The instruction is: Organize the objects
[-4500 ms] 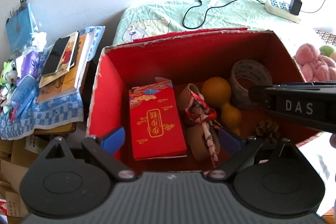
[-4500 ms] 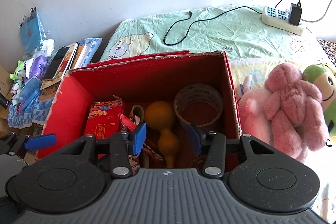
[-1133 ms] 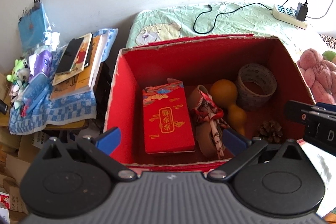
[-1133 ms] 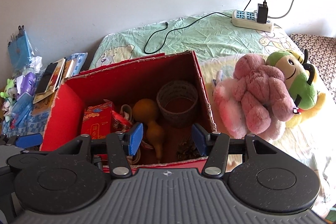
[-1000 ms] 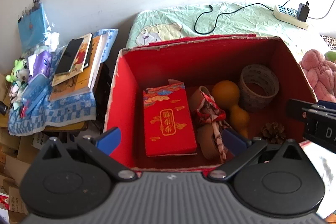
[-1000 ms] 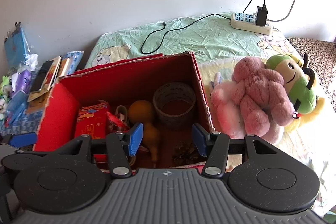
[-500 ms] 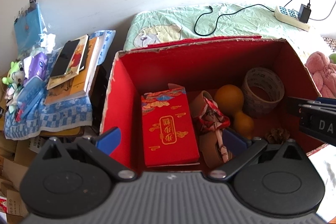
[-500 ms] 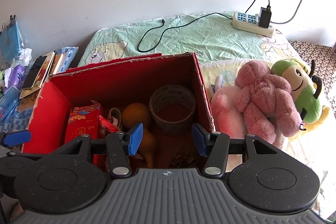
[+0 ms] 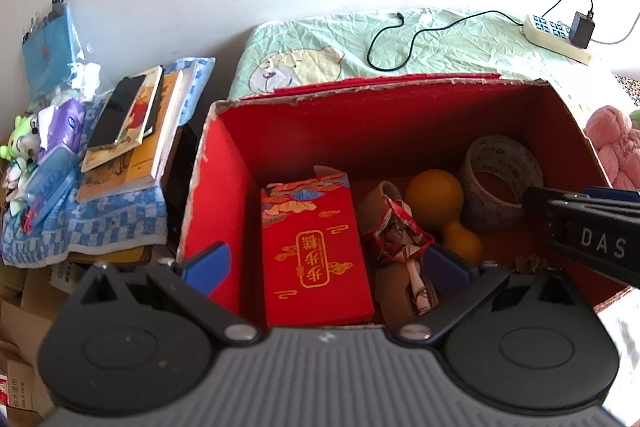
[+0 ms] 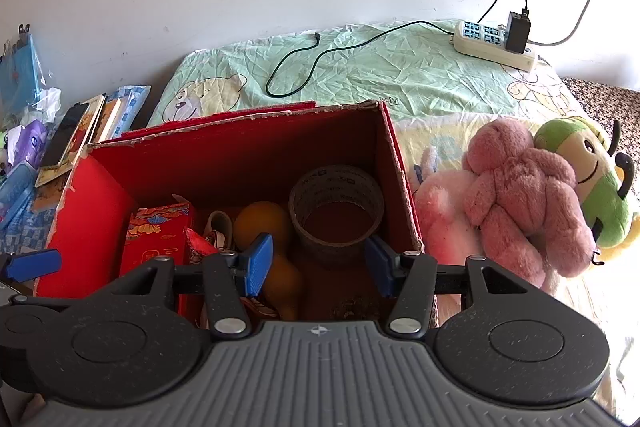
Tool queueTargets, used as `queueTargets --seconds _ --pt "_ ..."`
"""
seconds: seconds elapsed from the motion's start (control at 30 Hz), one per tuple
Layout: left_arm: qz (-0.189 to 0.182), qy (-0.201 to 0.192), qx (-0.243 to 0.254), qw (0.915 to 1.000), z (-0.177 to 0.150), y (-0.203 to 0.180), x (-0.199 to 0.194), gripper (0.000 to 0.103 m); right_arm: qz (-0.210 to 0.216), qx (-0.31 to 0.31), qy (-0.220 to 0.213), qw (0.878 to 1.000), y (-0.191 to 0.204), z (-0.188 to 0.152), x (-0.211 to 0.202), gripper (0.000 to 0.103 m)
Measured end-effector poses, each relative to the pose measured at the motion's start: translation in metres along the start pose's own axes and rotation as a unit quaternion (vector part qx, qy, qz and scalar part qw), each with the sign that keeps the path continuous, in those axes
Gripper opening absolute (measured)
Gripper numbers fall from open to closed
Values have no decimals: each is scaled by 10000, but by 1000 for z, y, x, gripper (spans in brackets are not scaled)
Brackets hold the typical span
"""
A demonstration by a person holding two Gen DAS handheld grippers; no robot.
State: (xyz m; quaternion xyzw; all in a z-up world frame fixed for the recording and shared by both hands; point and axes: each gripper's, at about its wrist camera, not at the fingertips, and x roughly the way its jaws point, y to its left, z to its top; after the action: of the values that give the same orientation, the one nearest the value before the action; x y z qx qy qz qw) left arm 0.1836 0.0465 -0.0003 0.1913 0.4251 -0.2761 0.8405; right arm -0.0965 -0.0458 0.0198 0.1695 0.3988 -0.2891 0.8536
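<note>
Since a moment ago my left camera has edged closer, so the box (image 9: 224, 163) fills more of its view, and my right gripper's black body now juts further in from the right edge.

Left wrist view: my left gripper (image 9: 326, 265) hangs over the near rim of the box with its blue pads wide apart and nothing between them. Inside, a red packet (image 9: 316, 251) lies flat at the left. Beside it sits a brown tape roll with a crumpled wrapper (image 9: 400, 231) on top, then an orange gourd (image 9: 438, 193), then a grey tape roll (image 9: 500, 167) upright in the far right corner. A pine cone (image 9: 528, 261) lies at the near right. Books and a phone (image 9: 116, 111) are stacked left of the box.

Right wrist view: my right gripper (image 10: 318, 265) is also spread and empty, above the box's near right part. On the bed (image 10: 380, 67), a pink plush (image 10: 516, 187) leans on a green one (image 10: 592, 171), just right of the box. A power strip (image 10: 488, 41) lies further back.
</note>
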Motion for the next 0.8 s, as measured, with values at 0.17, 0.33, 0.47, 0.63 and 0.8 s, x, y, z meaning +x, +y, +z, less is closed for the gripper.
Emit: queueTargets --seconds 0.17,0.33,0.47,0.63,0.8 --pt "14 29 -25 10000 1 0 3 103 15 -22 48 10000 0 2 5 54" --pt "-121 85 -70 9999 1 -1 7 103 2 -60 73 10000 0 1 9 54" --pt "-112 127 -28 9999 0 -4 10 103 17 -39 87 10000 -2 2 12 54" --pt "-159 210 -50 9996 1 -4 15 103 24 16 148 9999 -5 1 16 54" --pt "-181 296 -88 9994 2 -4 21 103 48 8 160 9999 -4 0 17 54"
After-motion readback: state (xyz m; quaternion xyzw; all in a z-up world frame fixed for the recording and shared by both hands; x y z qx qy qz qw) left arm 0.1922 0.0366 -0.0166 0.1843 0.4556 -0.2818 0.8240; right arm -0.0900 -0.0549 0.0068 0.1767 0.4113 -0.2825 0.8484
